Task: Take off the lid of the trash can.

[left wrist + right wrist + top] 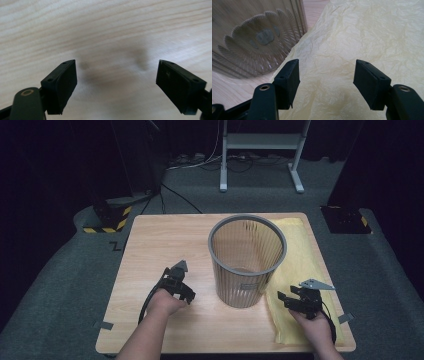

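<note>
A grey ribbed waste basket (247,262) stands upright in the middle of the wooden table (155,240). A pale yellow crumpled bag (300,265) lies flat on the table to its right, partly tucked behind it. My left gripper (186,292) hovers low over bare wood left of the basket, jaws open and empty (117,85). My right gripper (287,301) is over the near part of the yellow bag (362,45), jaws open with nothing between them (327,82). The basket's translucent wall (259,42) stands just to its left.
The table ends close behind both hands at the near edge. Grey carpet surrounds it. A white metal stand (260,150) and cables lie on the floor beyond, with hazard-striped bases (107,217) at the far left and far right.
</note>
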